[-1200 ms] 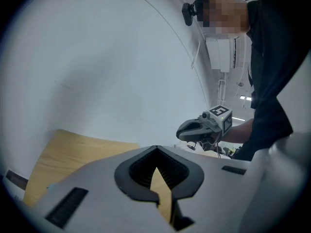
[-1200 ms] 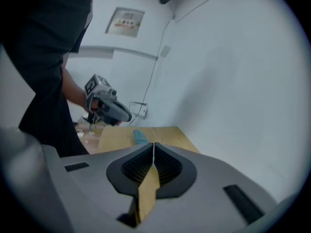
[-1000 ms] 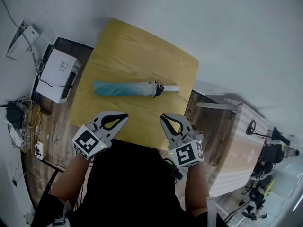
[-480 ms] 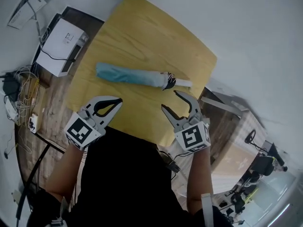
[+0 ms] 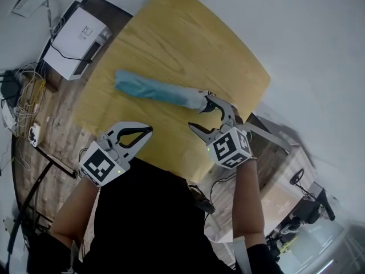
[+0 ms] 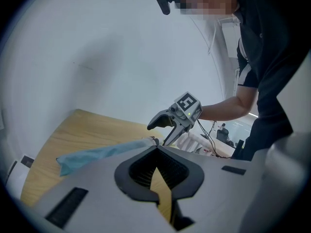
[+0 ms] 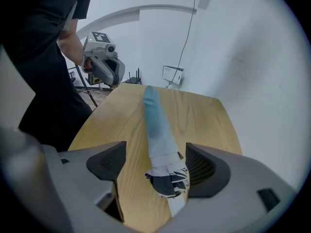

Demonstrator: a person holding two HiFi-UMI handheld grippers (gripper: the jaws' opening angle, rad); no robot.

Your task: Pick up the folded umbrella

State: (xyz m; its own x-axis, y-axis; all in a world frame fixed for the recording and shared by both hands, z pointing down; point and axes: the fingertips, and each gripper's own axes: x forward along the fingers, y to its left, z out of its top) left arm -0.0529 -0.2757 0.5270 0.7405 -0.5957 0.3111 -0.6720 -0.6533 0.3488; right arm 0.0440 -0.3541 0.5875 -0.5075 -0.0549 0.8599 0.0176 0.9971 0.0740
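The folded teal umbrella [image 5: 154, 89] lies across the wooden table [image 5: 171, 39], its dark-banded end and white handle pointing right. My right gripper [image 5: 201, 114] is open and tilted down over that handle end. Its jaws have just been opening. In the right gripper view the umbrella [image 7: 155, 125] runs away from me between the pads [image 7: 204, 166], which do not press on it. My left gripper [image 5: 147, 131] hovers shut and empty at the table's near edge, left of the umbrella. The left gripper view shows the umbrella [image 6: 97, 154] and the right gripper [image 6: 163, 130] beyond my shut left gripper [image 6: 156, 149].
A white box-like device [image 5: 74, 36] and tangled cables [image 5: 23, 96] sit on the floor left of the table. Pale furniture [image 5: 274, 198] stands to the right. A white wall lies beyond the table's far edge. The person's dark torso fills the near side.
The right gripper went from shut to wide open and moved forward and down onto the umbrella's handle end. The left gripper sank slightly and stayed shut.
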